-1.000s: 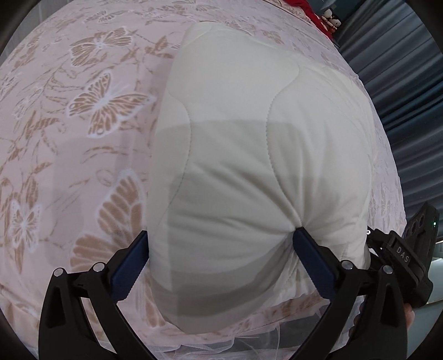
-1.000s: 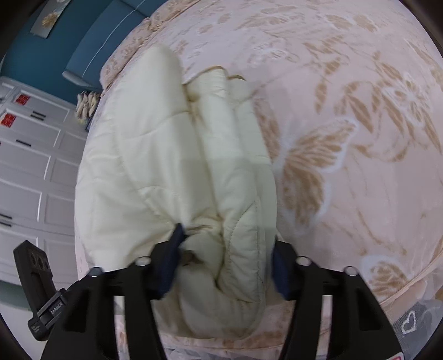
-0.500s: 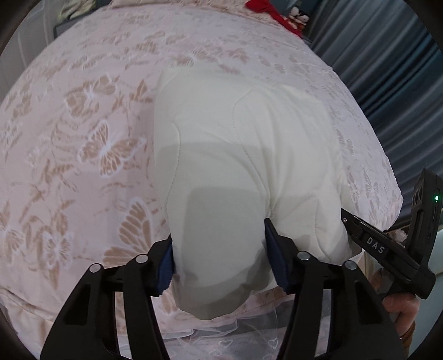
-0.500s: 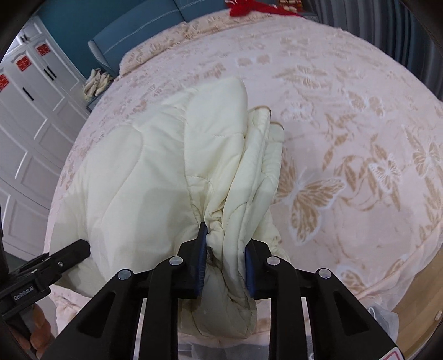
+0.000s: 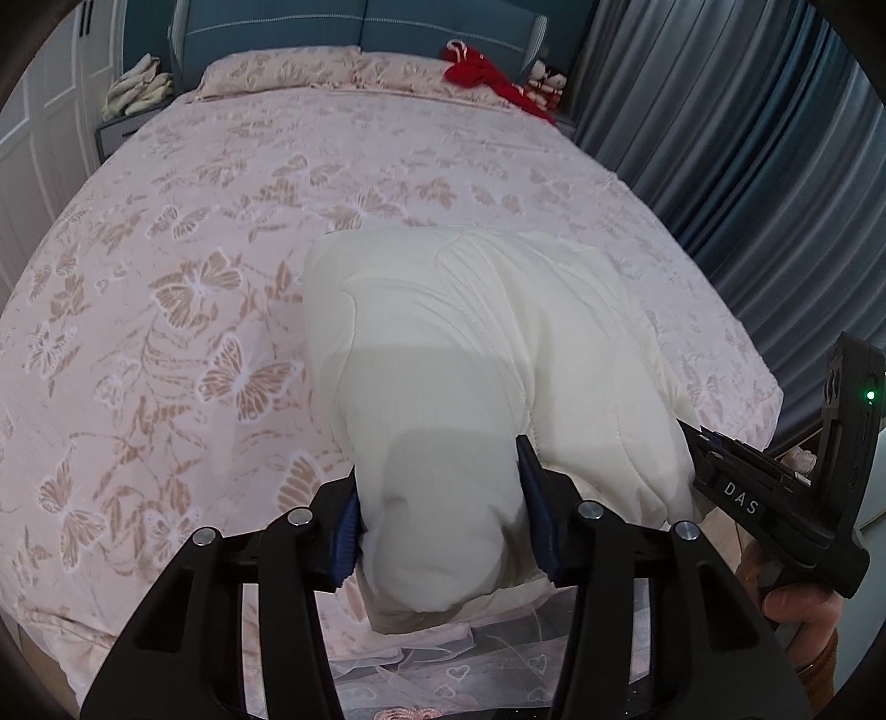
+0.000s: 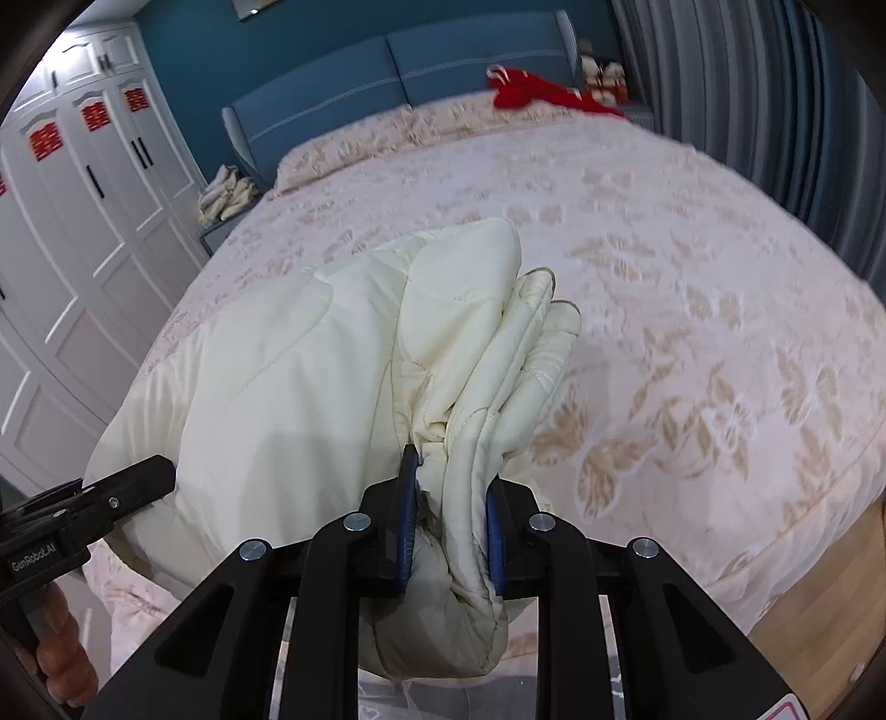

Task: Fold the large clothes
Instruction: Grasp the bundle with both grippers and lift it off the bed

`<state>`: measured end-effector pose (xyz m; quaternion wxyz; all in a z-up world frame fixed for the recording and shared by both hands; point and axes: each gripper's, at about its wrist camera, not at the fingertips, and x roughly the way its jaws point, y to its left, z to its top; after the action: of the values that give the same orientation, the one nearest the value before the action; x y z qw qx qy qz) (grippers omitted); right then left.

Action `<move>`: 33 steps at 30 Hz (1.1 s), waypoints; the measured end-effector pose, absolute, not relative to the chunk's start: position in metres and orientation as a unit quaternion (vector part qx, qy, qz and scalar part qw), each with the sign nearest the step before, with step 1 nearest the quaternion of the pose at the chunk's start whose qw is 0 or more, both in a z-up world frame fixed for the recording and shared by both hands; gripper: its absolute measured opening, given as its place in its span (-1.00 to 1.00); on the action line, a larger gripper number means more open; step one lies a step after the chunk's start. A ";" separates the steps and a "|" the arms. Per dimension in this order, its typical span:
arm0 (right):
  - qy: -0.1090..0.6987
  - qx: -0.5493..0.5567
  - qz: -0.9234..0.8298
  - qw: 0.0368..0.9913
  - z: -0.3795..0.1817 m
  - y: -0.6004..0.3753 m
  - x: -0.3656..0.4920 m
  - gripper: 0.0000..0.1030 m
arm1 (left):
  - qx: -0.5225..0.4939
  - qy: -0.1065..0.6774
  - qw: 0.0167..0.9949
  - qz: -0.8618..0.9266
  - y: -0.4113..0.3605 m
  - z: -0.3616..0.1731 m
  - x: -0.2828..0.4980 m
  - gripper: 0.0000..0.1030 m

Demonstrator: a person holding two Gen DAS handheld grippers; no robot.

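Left wrist view: the cream quilted garment (image 5: 487,354), a padded coat by the look of it, is now being lifted by its near end off the butterfly-print bedspread (image 5: 183,310), where a second ago it was lying flat and filling the frame. The headboard (image 5: 354,22) and a red garment (image 5: 482,69) at the far end are coming into sight, so the camera is rising. The left gripper (image 5: 440,512), spread wide a second ago, is closing further, its blue pads biting a thick wad of the near left corner. The right gripper (image 5: 769,498) is showing at the right edge, with a hand (image 5: 797,603) on its grip.

Right wrist view: the right gripper (image 6: 448,531) is pinching the stacked, stitched edges of the quilted garment (image 6: 310,382), its jaws much narrower than a second ago and now steady. The bundle is hanging from the pads near the foot of the bedspread (image 6: 692,310), far end resting on it. The left gripper (image 6: 83,509) is at the left edge.

With both near corners gripped and raised, I judge the next fold, near end carried toward the far end, is starting.
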<state>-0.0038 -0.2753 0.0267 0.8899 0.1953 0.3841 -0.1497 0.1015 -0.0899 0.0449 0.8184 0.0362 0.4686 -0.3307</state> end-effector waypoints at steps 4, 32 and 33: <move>0.366 0.185 -0.148 0.900 0.045 -0.266 -0.008 -0.60 | 0.034 0.451 0.826 -0.335 -0.083 0.060 0.096 -0.09; 0.197 0.085 -0.089 0.973 0.165 -0.172 0.046 -0.61 | 0.031 0.262 0.910 -0.321 0.005 0.183 0.111 -0.13; 0.193 0.082 -0.086 0.974 0.168 -0.169 0.050 -0.60 | 0.031 0.257 0.911 -0.320 0.008 0.186 0.112 -0.13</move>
<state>0.0497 -0.1691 0.1680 0.9740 0.0818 0.1927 -0.0865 0.1124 0.0076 0.1856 0.9115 0.0314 0.2570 -0.3197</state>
